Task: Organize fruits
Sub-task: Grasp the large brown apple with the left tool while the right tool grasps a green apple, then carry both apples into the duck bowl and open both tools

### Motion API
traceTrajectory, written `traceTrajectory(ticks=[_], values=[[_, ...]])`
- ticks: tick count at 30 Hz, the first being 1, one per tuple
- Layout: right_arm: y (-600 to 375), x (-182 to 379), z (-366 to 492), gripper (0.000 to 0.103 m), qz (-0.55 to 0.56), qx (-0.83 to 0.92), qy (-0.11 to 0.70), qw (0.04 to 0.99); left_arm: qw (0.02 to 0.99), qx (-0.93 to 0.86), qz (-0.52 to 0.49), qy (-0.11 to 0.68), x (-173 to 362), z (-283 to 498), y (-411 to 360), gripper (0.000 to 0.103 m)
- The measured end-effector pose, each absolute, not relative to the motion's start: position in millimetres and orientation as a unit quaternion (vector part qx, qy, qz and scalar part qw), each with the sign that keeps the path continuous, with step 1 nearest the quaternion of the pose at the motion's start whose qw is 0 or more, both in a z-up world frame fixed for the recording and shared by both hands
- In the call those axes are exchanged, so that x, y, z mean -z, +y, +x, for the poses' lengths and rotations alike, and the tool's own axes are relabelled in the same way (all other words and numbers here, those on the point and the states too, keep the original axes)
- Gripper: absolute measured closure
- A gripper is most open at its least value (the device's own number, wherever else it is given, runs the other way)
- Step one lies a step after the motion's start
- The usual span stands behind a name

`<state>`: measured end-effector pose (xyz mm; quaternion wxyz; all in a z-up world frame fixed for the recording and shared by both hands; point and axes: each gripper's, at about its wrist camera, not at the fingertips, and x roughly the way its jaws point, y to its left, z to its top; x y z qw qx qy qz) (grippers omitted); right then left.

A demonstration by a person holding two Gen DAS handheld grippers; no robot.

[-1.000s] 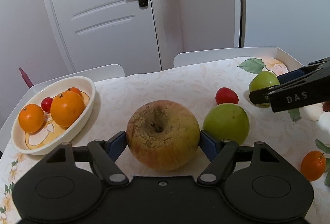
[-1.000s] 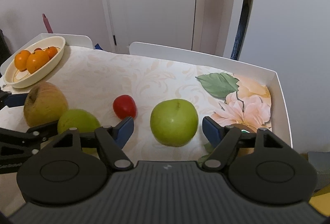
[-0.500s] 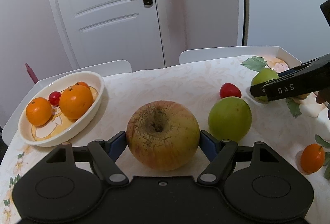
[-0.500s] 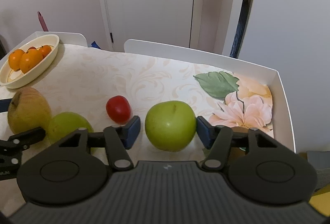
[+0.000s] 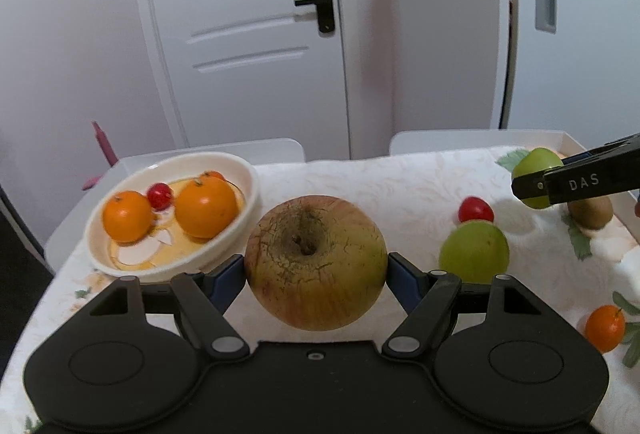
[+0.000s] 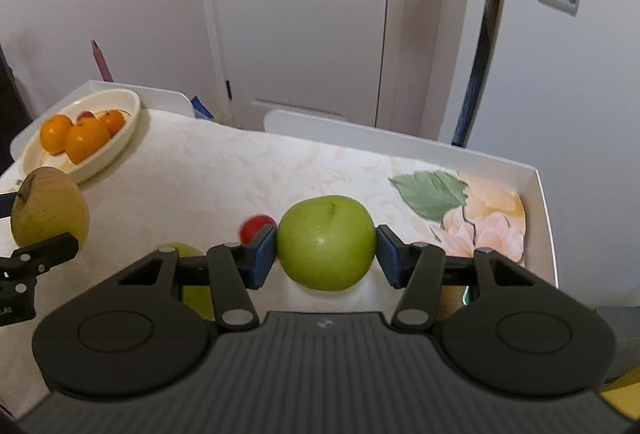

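Note:
My left gripper (image 5: pixel 316 266) is shut on a large russet yellow apple (image 5: pixel 316 262) and holds it above the table, right of the cream bowl (image 5: pixel 240 234) that holds oranges (image 5: pixel 206 208) and a cherry tomato (image 5: pixel 160 195). My right gripper (image 6: pixel 326 244) is shut on a green apple (image 6: pixel 326 242) and holds it raised; it also shows in the left wrist view (image 5: pixel 538 174). A second green apple (image 5: pixel 474 252) and a red tomato (image 5: pixel 475 210) lie on the table between the grippers.
A small orange (image 5: pixel 605 327) lies at the right near the front. A kiwi (image 5: pixel 591 208) sits by the white tray rim (image 6: pixel 542 218) at the right. White chair backs (image 5: pixel 472 138) stand behind the table. The flowered cloth (image 6: pixel 224 170) covers the table.
The right gripper closed on the green apple and lifted it. The left gripper lifted the russet apple and moved toward the bowl, which now looks nearer.

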<state>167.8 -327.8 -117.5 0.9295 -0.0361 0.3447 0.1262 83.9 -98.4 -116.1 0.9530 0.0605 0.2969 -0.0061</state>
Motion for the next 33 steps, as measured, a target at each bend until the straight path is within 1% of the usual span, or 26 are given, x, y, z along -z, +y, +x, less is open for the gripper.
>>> traceTrajectory(ticks=[14,20,26,33], values=[[-274,55,150,0.035,-0.038,-0.177,0.319,0.931,0.962,-0.04,0.044,0.268,61,62,-51,0.024],[-236,36,151,0.035,-0.035,-0.202,0.315,0.927,0.959,-0.052,0.042,0.274,45,67,-21,0.024],[-194,27,158,0.035,-0.03,-0.216,0.316,0.923,0.956,-0.053,0.046,0.284,43,84,11,0.024],[-150,28,170,0.035,-0.028,-0.22,0.326,0.919,0.95,-0.034,0.053,0.306,59,107,43,0.024]])
